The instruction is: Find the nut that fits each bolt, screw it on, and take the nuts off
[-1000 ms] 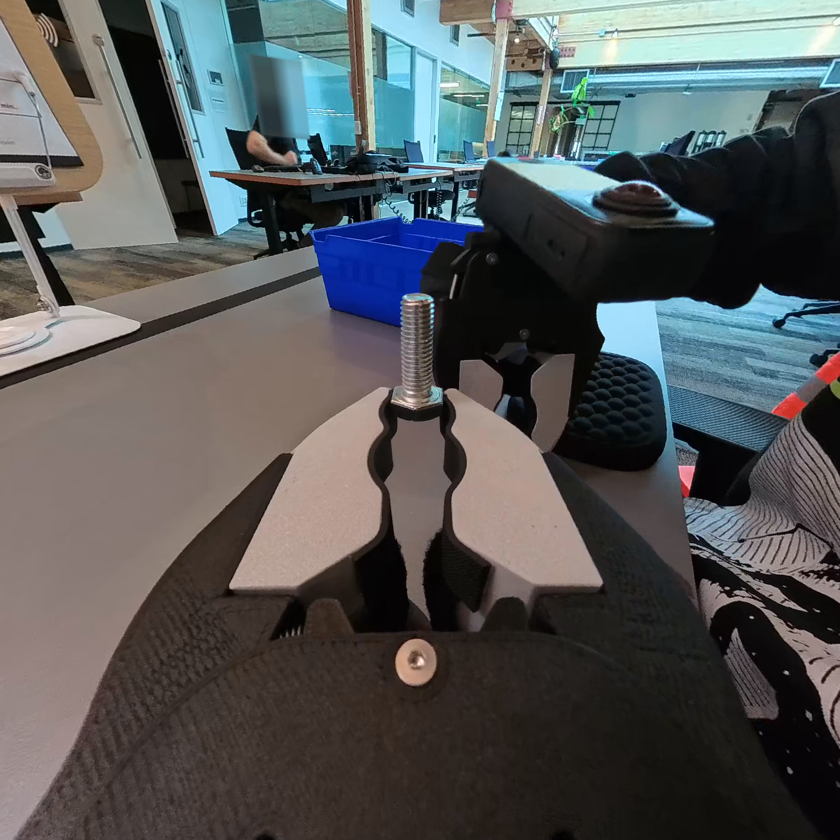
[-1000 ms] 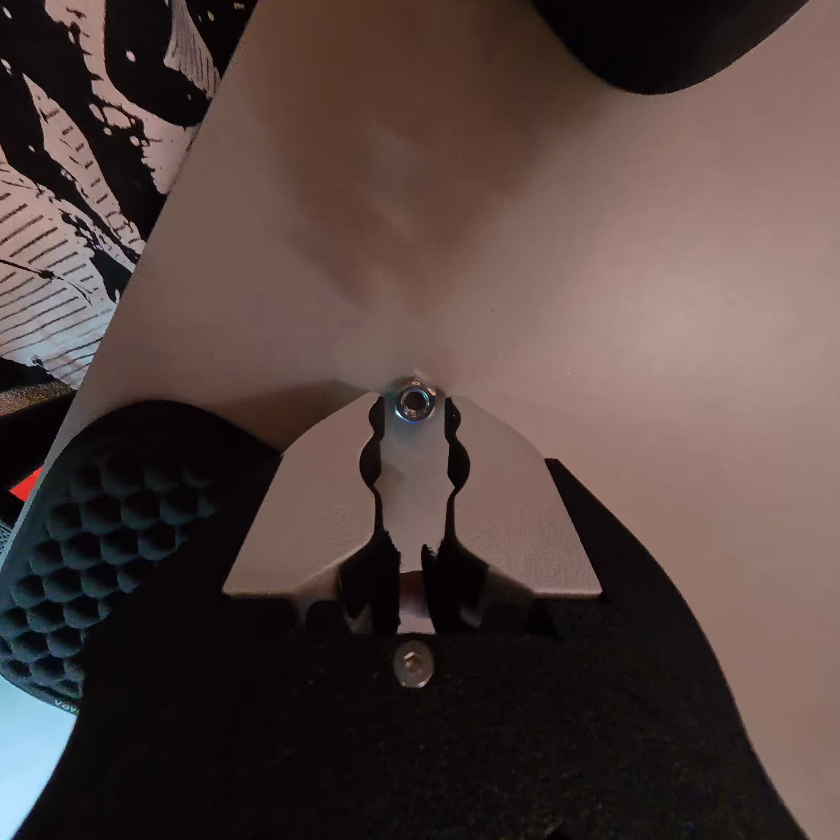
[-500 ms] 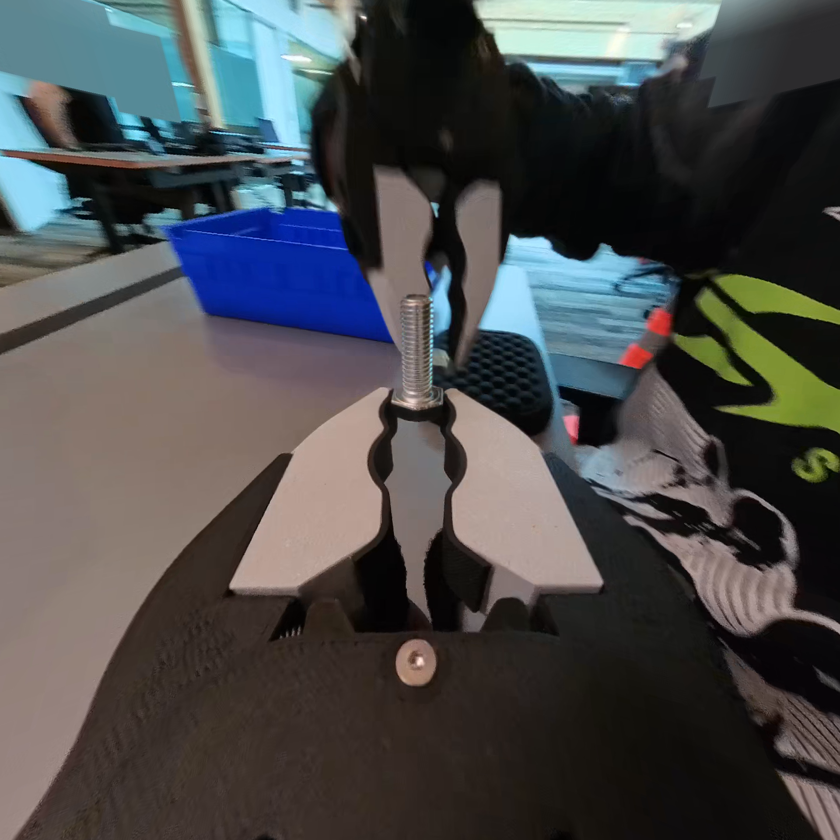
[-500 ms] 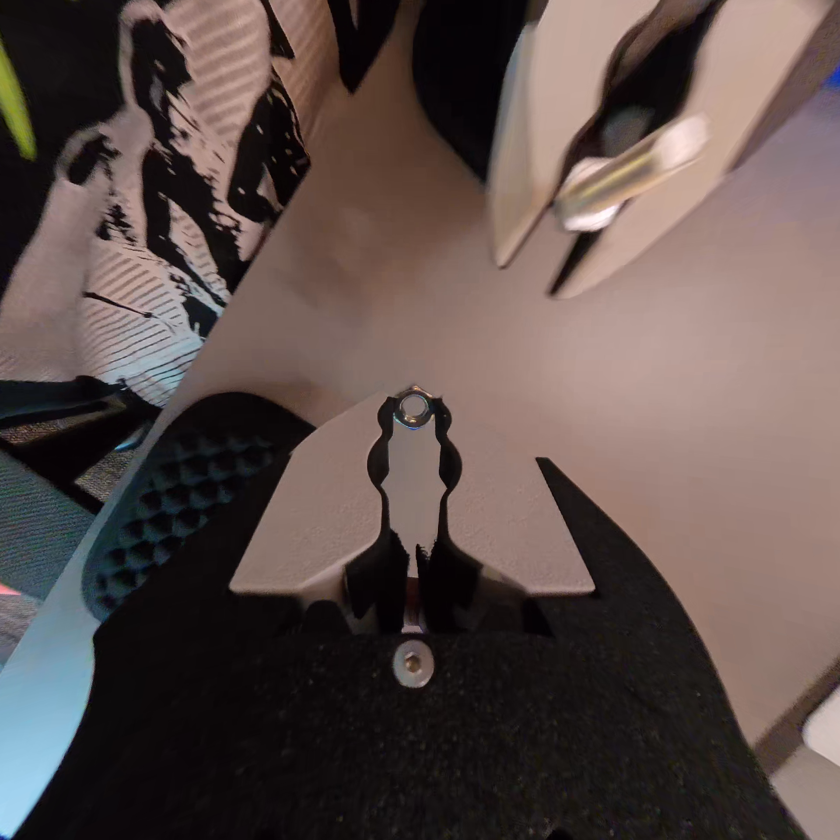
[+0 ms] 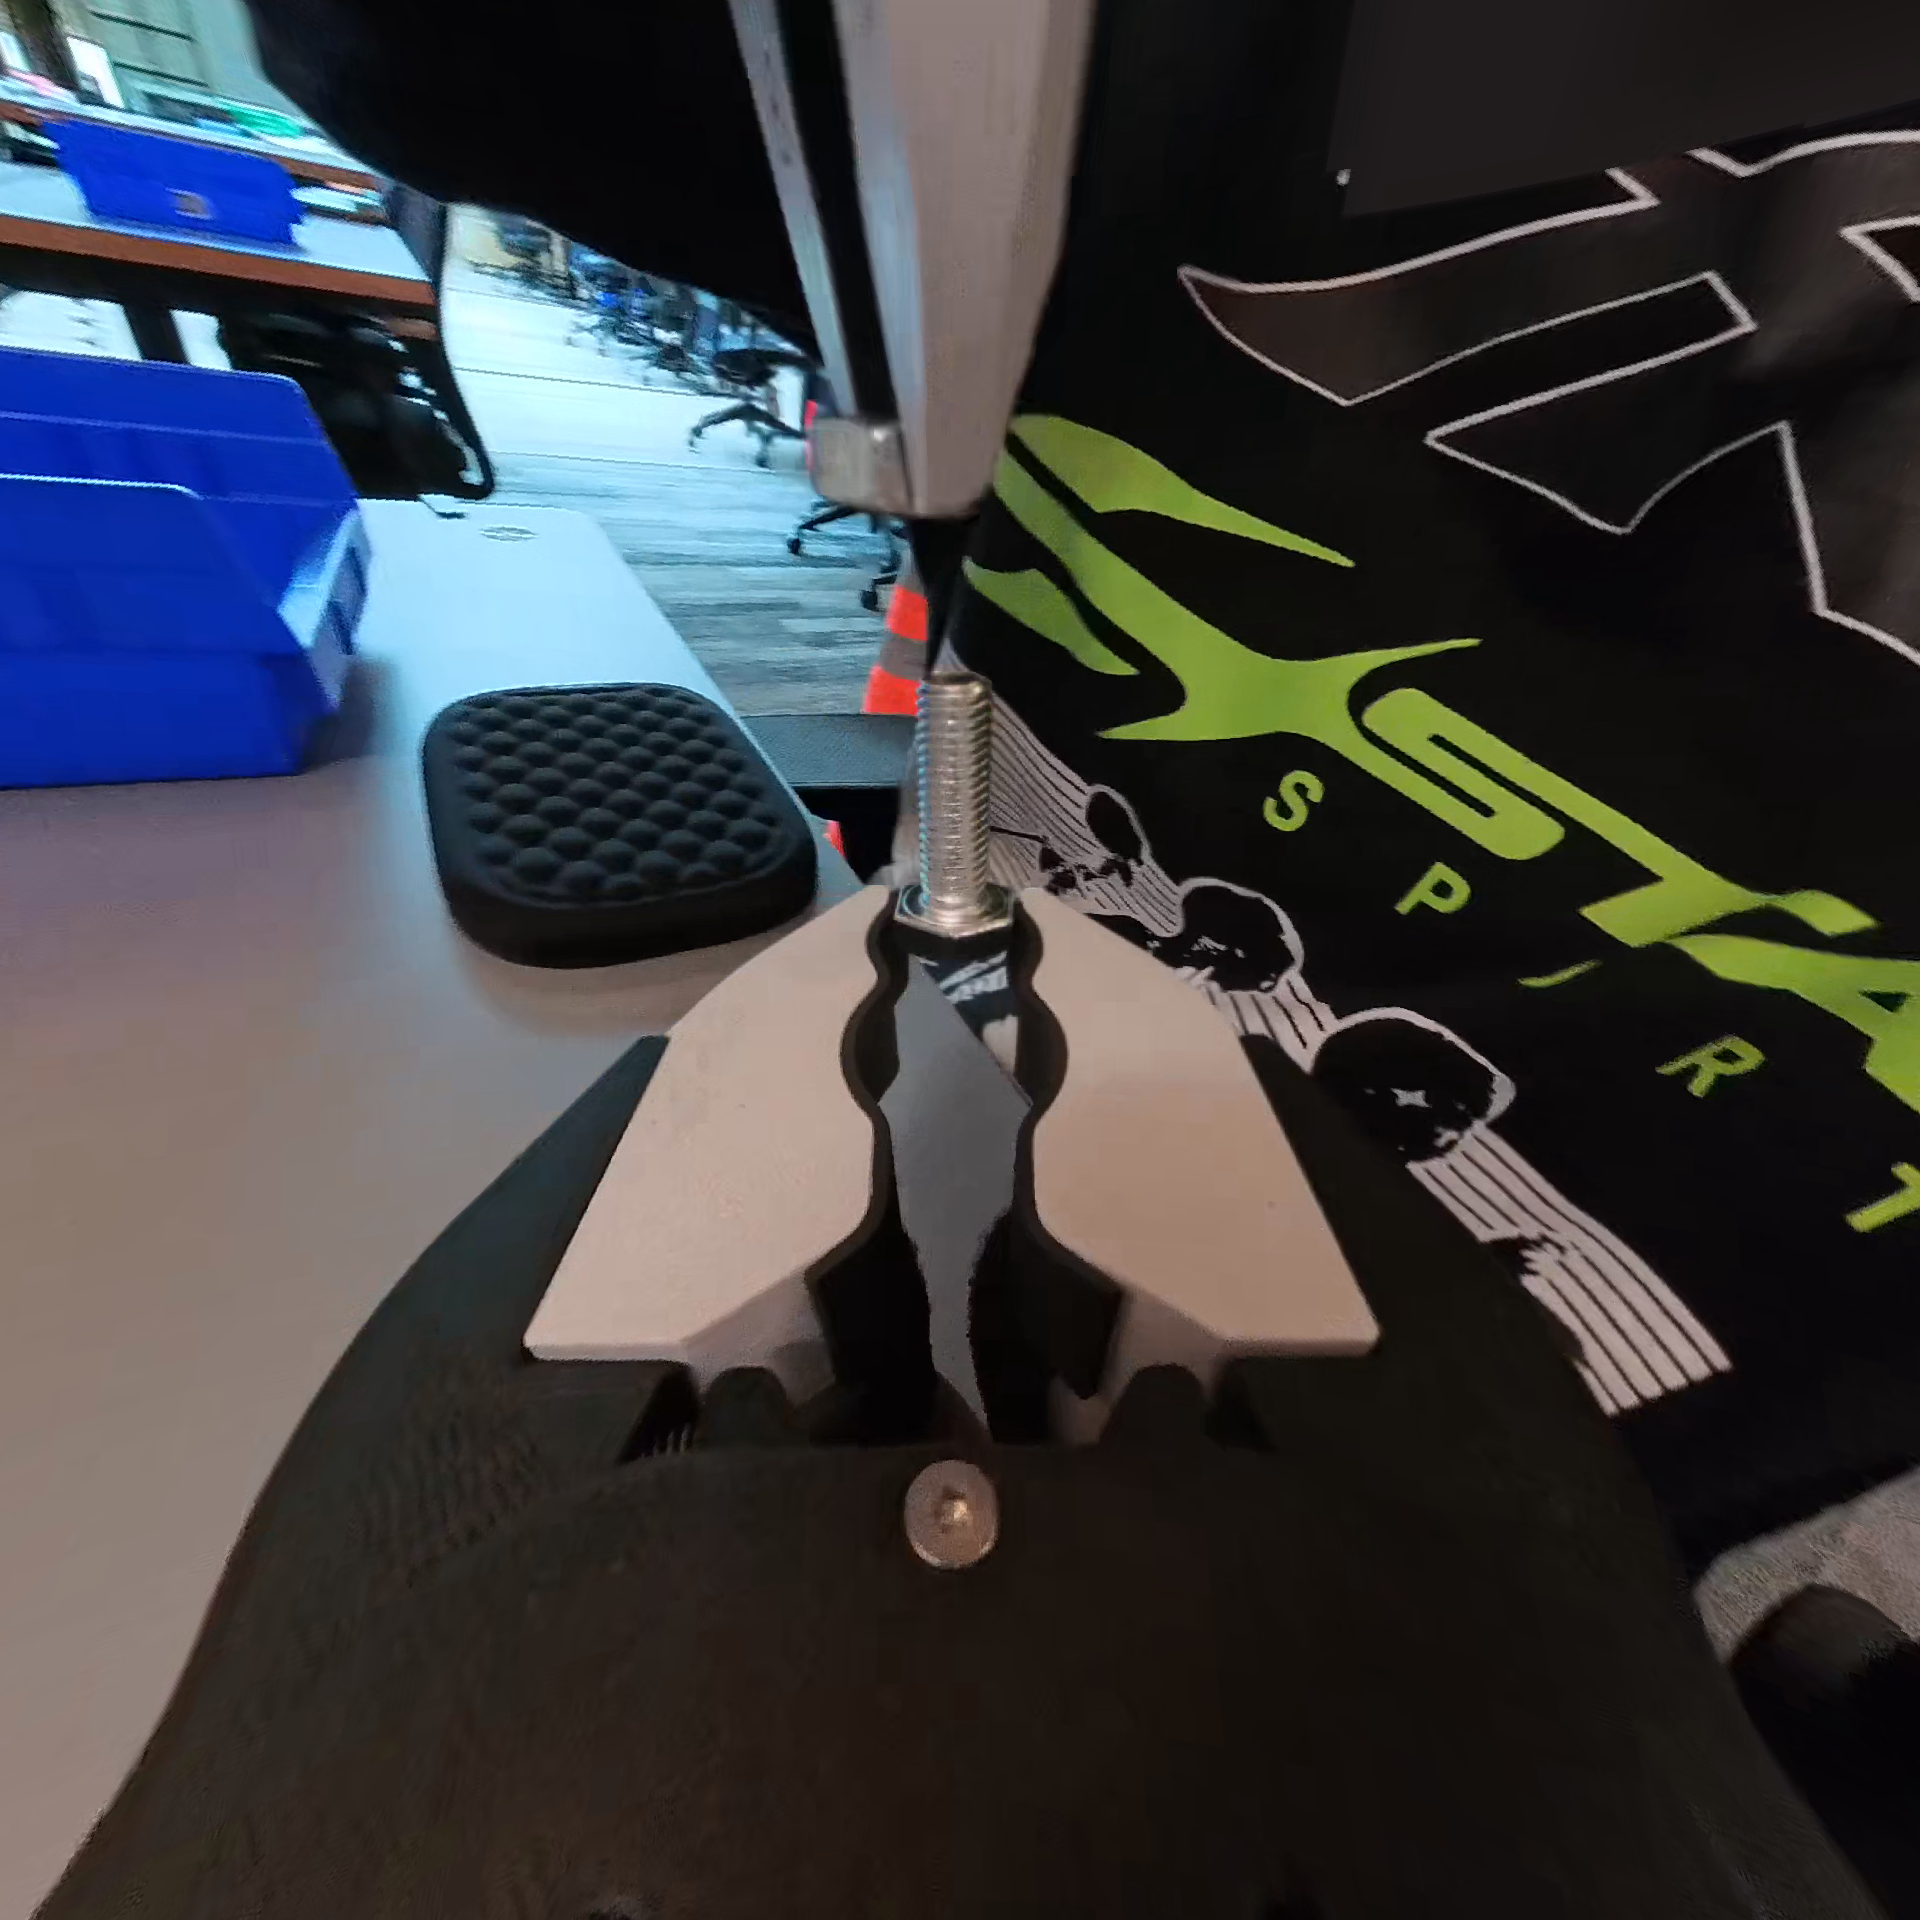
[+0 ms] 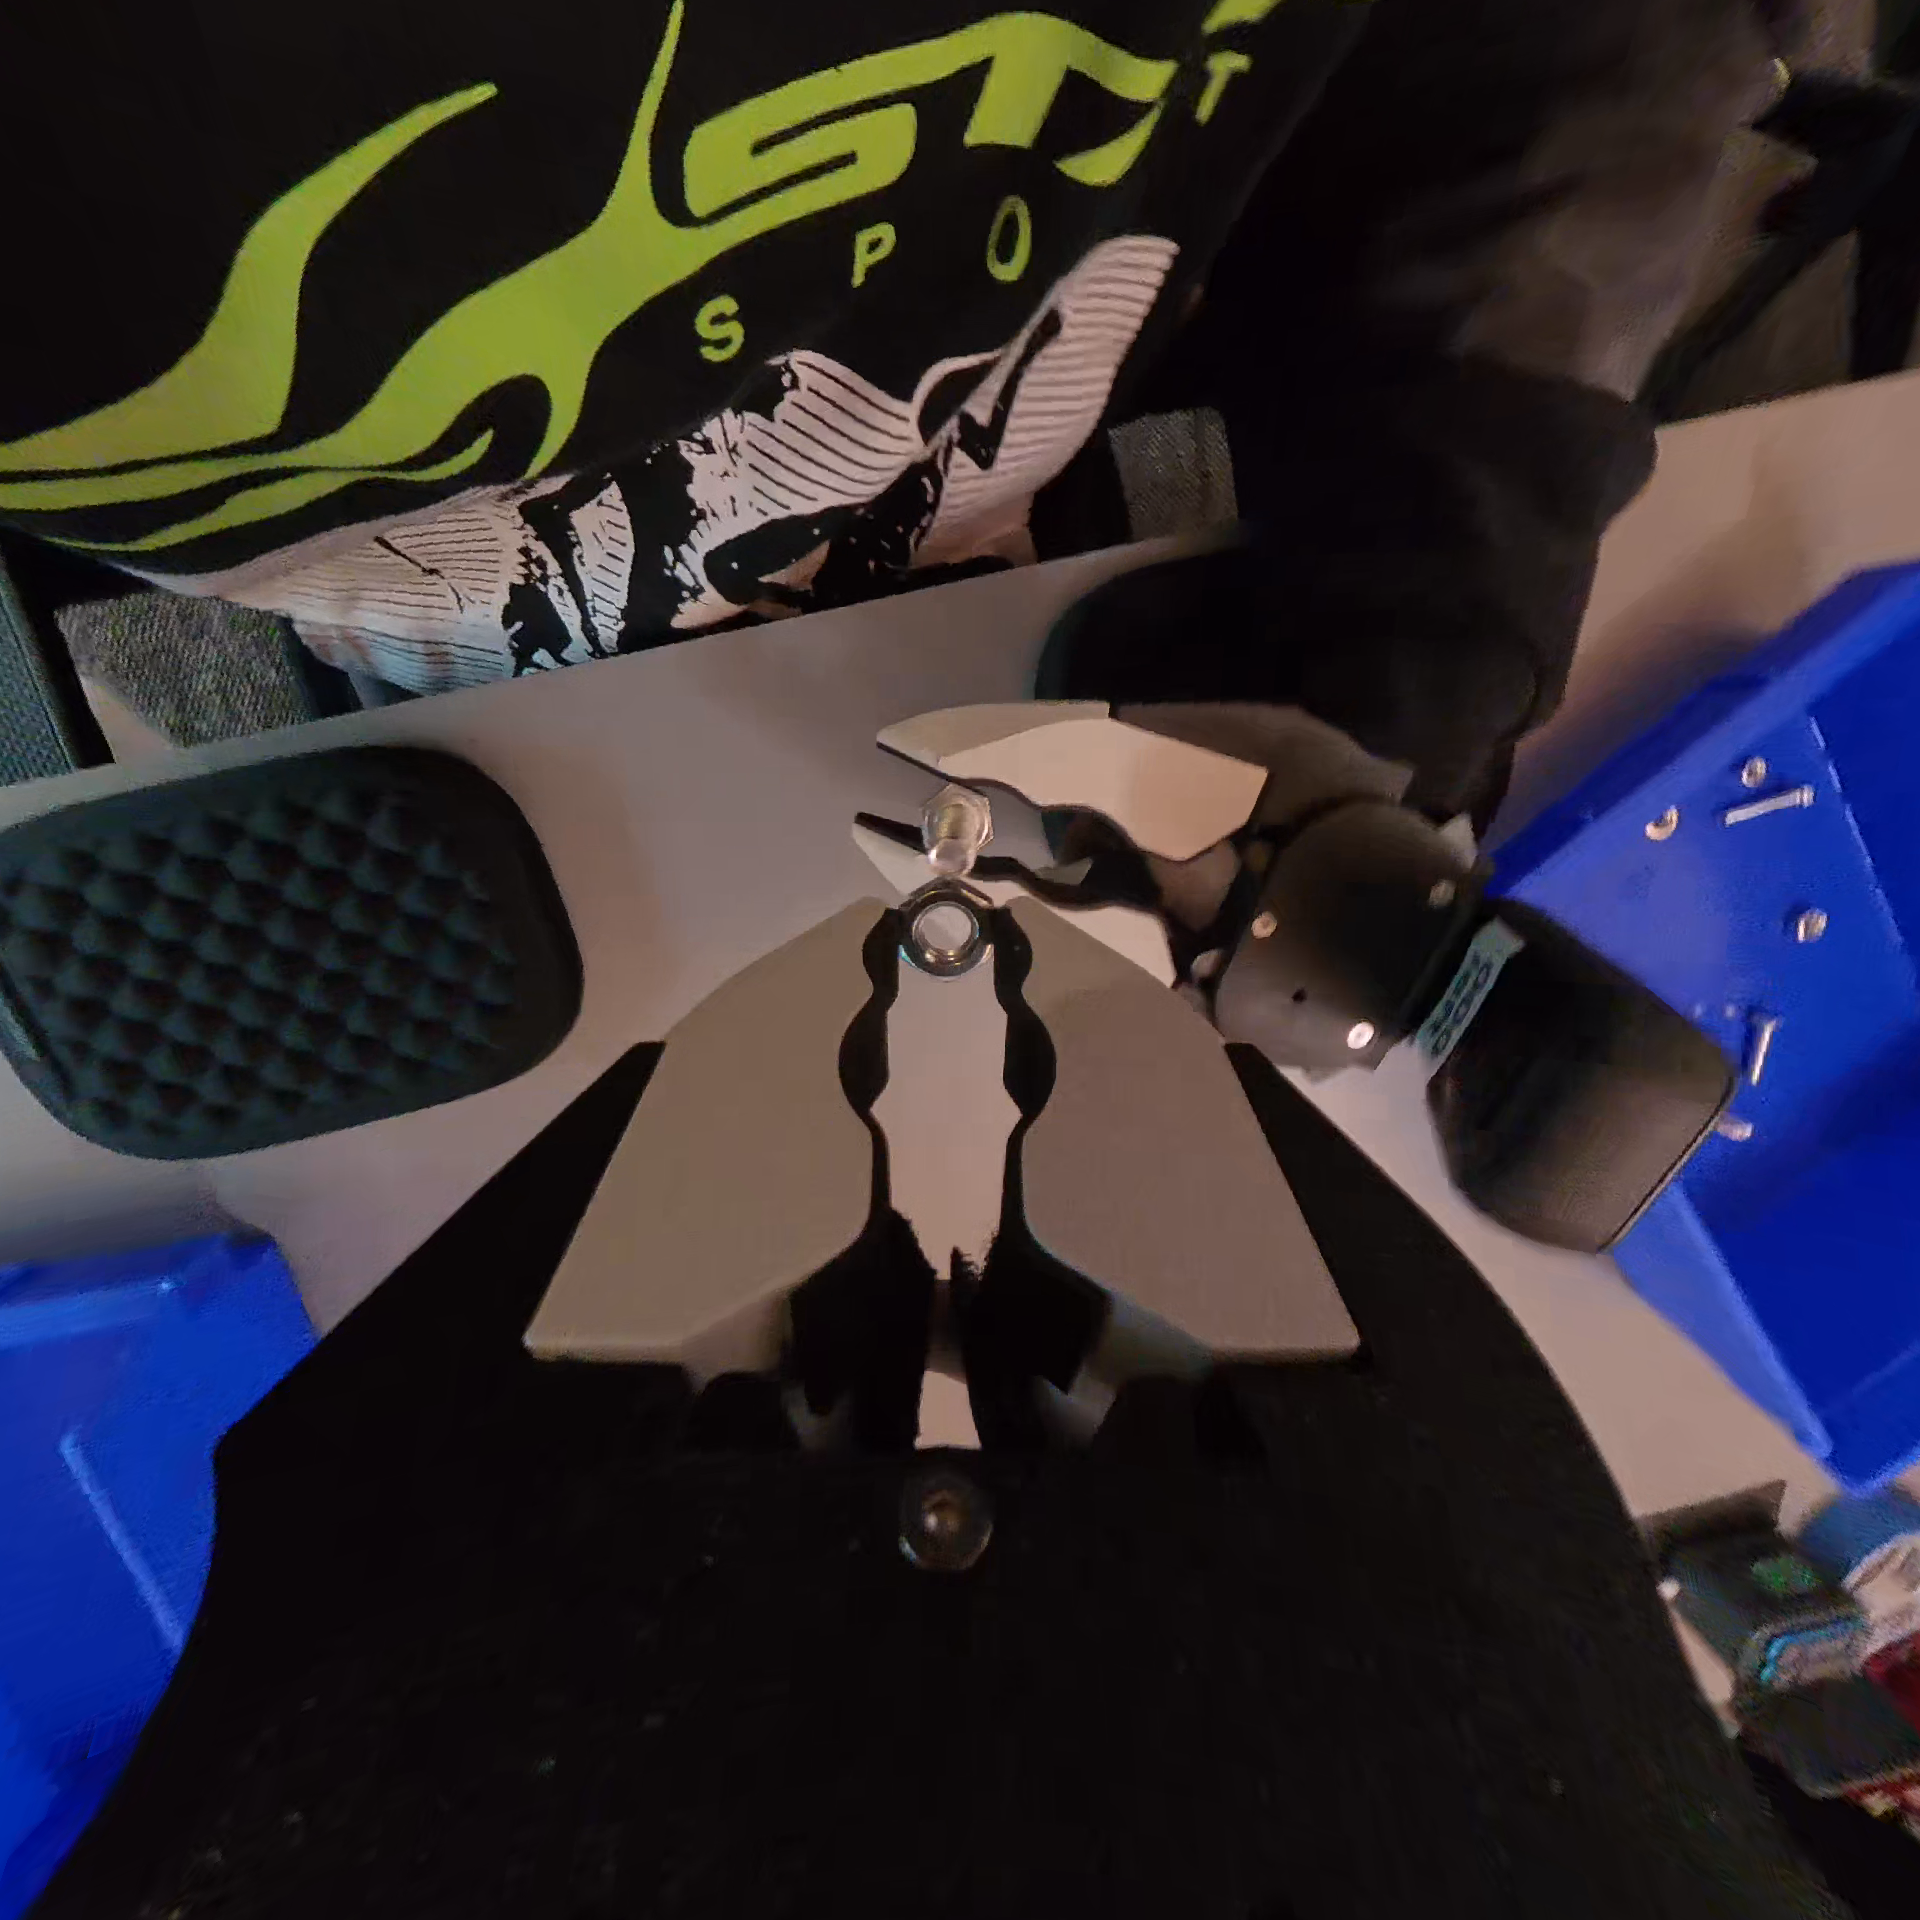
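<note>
the bolt (image 5: 954,800) is clamped by its hex head between the fingertips of the left gripper (image 5: 954,920), with the threaded shank standing upright and bare above the tips. the nut (image 5: 854,459) is pinched across its flats at the tips of the right gripper (image 6: 943,940), which is held above the bolt; in the left wrist view a clear gap is seen between nut and shank end, and in the right wrist view the bolt's tip (image 6: 954,844) is seen just beyond the nut's bore, not yet inside it.

both parts are judged to be steel: small, stiff, light and smooth, so slipping or twisting in the pads is likely if side load is applied. the flats are the sound place to hold, as is done now; the threads are best left untouched. the nut is judged liable to cross-thread if it is brought down tilted, so the bore should be squared to the shank before any turning.

the pair is held over the near edge of the grey table (image 6: 665,831), so a dropped nut could fall off toward the person's lap. a black dimpled pad (image 5: 613,816) lies nearby on the table, and blue bins (image 6: 1766,935) stand well apart to both sides, one of them with loose hardware inside. open room is left around the shank for rotating.
</note>
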Demonstrator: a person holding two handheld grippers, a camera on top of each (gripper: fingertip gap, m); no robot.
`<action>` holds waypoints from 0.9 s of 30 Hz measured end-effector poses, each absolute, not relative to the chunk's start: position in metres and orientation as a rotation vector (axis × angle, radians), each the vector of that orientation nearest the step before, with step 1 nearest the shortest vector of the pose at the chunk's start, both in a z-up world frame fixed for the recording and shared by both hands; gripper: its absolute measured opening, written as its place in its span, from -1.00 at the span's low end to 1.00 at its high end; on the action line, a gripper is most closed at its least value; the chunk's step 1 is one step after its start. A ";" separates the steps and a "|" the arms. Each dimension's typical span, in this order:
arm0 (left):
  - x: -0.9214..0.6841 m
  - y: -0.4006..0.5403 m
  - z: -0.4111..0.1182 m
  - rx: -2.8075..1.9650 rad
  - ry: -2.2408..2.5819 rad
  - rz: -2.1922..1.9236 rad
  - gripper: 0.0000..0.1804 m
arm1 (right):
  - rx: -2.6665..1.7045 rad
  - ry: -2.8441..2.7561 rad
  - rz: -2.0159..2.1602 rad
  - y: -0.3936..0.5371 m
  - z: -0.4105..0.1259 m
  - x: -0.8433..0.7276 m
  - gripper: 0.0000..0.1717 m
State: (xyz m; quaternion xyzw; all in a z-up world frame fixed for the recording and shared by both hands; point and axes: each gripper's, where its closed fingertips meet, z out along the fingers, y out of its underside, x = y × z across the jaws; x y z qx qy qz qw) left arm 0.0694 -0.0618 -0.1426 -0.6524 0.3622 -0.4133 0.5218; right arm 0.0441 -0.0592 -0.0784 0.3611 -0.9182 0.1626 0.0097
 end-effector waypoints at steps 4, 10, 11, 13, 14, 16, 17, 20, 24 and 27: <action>0.070 -0.068 -0.140 -1.526 0.894 -1.067 -0.80 | 1.245 -2.869 0.515 -0.071 -0.083 0.049 -0.79; 0.069 -0.071 -0.136 -1.489 0.902 -1.086 -0.80 | 1.292 -2.874 0.453 -0.074 -0.090 0.047 -0.79; 0.069 -0.072 -0.136 -1.484 0.902 -1.085 -0.80 | 1.294 -2.874 0.444 -0.074 -0.091 0.046 -0.79; 0.068 -0.071 -0.135 -1.478 0.893 -1.084 -0.80 | 1.295 -2.872 0.450 -0.075 -0.091 0.046 -0.79; 0.068 -0.071 -0.134 -1.476 0.891 -1.082 -0.80 | 1.293 -2.868 0.451 -0.076 -0.092 0.046 -0.79; 0.068 -0.071 -0.135 -1.481 0.892 -1.072 -0.80 | 1.293 -2.856 0.437 -0.075 -0.093 0.044 -0.79; 0.068 -0.071 -0.135 -1.481 0.892 -1.068 -0.80 | 1.292 -2.858 0.443 -0.076 -0.093 0.044 -0.79; 0.068 -0.069 -0.134 -1.480 0.882 -1.046 -0.80 | 1.278 -2.870 0.463 -0.076 -0.093 0.044 -0.79; 0.067 -0.066 -0.135 -1.492 0.864 -1.002 -0.80 | 1.234 -2.899 0.487 -0.075 -0.094 0.042 -0.79; 0.065 -0.060 -0.136 -1.518 0.825 -0.948 -0.80 | 1.140 -2.961 0.484 -0.072 -0.095 0.039 -0.80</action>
